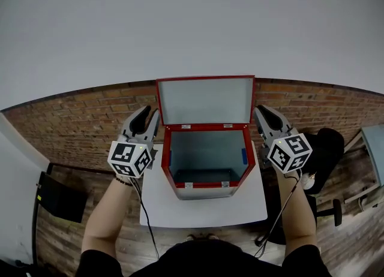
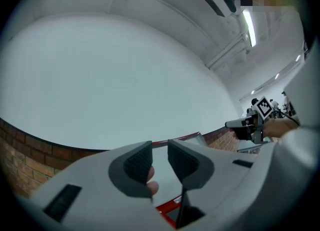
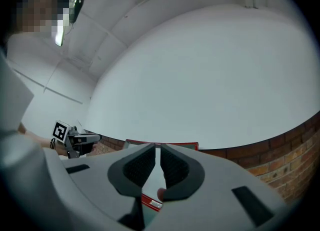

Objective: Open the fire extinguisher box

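Head view: a red fire extinguisher box (image 1: pixel 204 193) sits at the middle of a small white table (image 1: pixel 204 211), against a brick wall (image 1: pixel 78 123). Its lid (image 1: pixel 205 101) is raised upright at the back, and the grey inside looks bare. The person's forearms reach forward on either side. The left gripper (image 1: pixel 150 113) is held just beside the box's left wall near the hinge line, and the right gripper (image 1: pixel 262 112) just beside its right wall; neither touches the box. A black chair (image 1: pixel 324 150) stands to the right of the table. Left gripper view: the two dark ribbed pads stand a small way apart with nothing between them, so this gripper is slightly open and empty. The lid's red edge shows beyond the pads, and the other gripper is far off at the right. Right gripper view: the pads are drawn almost together, leaving only a thin slit, and they grip nothing. The lid's red top edge shows just past them.
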A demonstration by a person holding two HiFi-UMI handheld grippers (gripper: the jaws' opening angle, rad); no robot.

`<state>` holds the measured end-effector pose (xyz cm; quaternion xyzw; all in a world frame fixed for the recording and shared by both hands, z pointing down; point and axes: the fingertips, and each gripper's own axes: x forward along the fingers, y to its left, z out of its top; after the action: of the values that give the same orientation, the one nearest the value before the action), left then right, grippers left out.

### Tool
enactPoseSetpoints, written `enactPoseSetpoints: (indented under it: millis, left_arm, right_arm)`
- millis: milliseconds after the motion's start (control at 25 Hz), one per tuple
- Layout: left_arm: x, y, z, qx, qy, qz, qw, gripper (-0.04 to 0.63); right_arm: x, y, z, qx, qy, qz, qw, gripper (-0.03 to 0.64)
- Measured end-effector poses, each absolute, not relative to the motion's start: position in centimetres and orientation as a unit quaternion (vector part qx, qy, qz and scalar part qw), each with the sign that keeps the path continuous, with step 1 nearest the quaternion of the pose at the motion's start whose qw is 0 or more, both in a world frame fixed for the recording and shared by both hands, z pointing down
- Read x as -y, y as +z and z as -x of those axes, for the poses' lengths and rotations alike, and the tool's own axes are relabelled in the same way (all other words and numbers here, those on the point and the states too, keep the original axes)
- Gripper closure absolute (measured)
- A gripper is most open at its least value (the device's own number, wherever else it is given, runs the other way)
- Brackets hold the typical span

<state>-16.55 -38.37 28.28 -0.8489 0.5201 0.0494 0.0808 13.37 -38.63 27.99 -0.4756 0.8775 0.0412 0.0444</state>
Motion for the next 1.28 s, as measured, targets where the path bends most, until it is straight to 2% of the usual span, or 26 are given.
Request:
enactPoseSetpoints:
  millis: [120, 280, 880, 1120, 1280]
  left_arm:
    - [35.5, 28.5, 15.5, -0.507, 0.07, 0.856, 0.073, 0.504]
    - [32.5, 30.0, 13.7, -0.489, 0.069, 0.867, 0.068, 0.545]
    - [25.8, 37.3, 10.6, -0.461, 0.046, 0.886, 0.033, 0.546]
    - [23.6, 39.5, 9.6, -0.443, 0.039, 0.894, 0.056, 0.546]
    - [21.9, 41.8, 8.5, -0.43, 0.045, 0.901, 0.036, 0.546]
  right_arm:
    - [35.9, 28.0, -12.2, -0.884, 0.046, 0.463, 0.046, 0.579]
    - [32.9, 29.2, -10.9, -0.888, 0.05, 0.454, 0.041, 0.592]
    - [26.9, 36.6, -7.6, -0.908, 0.027, 0.419, 0.019, 0.597]
    - [25.2, 40.6, -6.6, -0.91, -0.002, 0.415, 0.003, 0.597]
    - [23.8, 42.5, -6.1, -0.91, -0.006, 0.414, 0.001, 0.598]
